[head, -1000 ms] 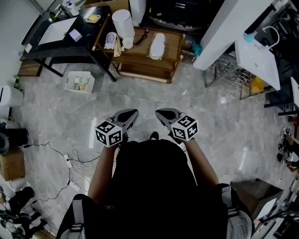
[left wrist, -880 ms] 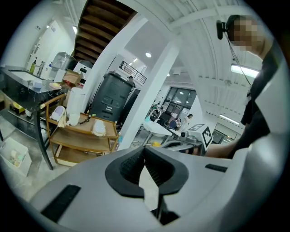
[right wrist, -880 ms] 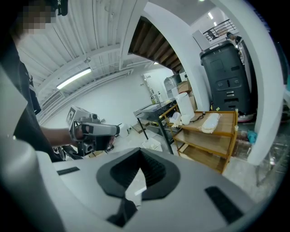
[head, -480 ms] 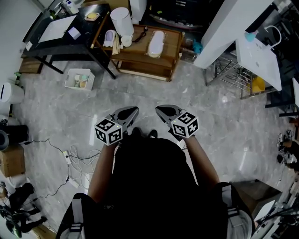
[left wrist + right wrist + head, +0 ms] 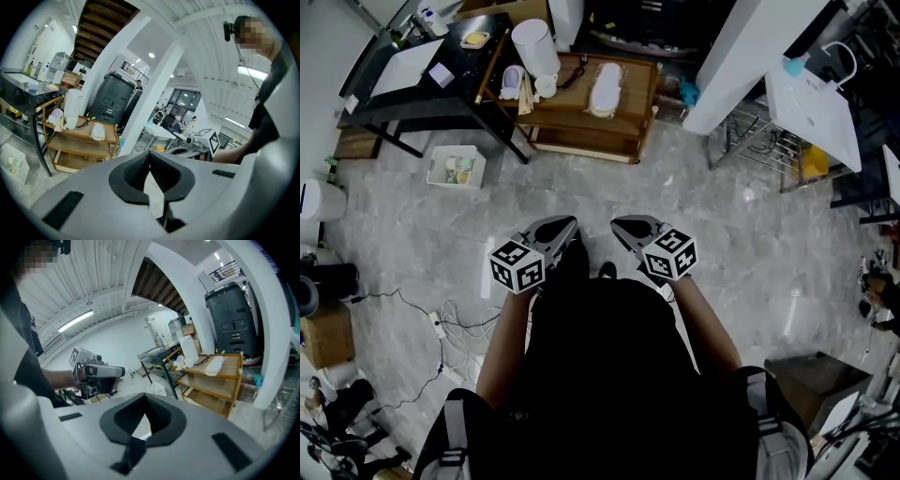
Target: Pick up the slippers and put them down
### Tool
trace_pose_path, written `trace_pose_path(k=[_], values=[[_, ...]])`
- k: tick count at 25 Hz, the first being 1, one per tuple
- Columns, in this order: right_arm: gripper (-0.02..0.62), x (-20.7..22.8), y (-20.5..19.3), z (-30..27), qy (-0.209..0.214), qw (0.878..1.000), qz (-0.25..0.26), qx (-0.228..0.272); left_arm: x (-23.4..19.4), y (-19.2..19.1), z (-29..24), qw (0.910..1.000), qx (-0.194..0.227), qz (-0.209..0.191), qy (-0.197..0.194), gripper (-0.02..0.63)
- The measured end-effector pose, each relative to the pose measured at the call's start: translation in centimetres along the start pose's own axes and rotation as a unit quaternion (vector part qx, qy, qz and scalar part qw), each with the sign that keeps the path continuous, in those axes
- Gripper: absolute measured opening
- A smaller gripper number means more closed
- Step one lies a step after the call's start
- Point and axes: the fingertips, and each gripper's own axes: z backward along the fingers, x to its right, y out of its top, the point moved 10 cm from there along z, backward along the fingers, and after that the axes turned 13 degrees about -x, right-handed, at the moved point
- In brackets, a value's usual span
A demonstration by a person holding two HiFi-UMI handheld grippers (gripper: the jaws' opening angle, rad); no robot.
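The left tool (image 5: 566, 226) and the right tool (image 5: 622, 226) are shut tight and hold nothing. The slippers (image 5: 607, 89) lie on the wooden shelf (image 5: 637, 114), well apart from them. I think the job is not started yet.

Two hand-held grippers (image 5: 567, 227) (image 5: 622, 226), one wooden rack (image 5: 633, 105), one black table (image 5: 472, 82), one white slipper (image 5: 607, 89), one floor crate (image 5: 436, 168).

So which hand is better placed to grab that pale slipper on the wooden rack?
Right, but only just. The pale slipper lies on the wooden rack more in line with the right gripper than the left gripper. Both are shut, empty and far from it.
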Motion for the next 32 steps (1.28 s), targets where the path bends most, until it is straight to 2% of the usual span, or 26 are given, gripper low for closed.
trace_pose_path(k=[13, 23, 32], values=[[0.008, 1.6, 2.7, -1.6, -0.022, 1.000, -0.012, 0.005, -3.7, 2.9, -1.0, 0.9995, -0.012, -0.013, -0.027, 0.012], [0.008, 3.8, 5.8, -4.1, -0.042, 0.998, -0.035, 0.007, -8.6, 5.9, -2.3, 0.9981, -0.026, -0.014, -0.054, 0.012], [0.008, 5.9, 8.6, -5.6, -0.078, 0.995, -0.060, 0.017, -13.0, 9.2, -4.0, 0.9948, -0.044, -0.027, -0.088, 0.012]])
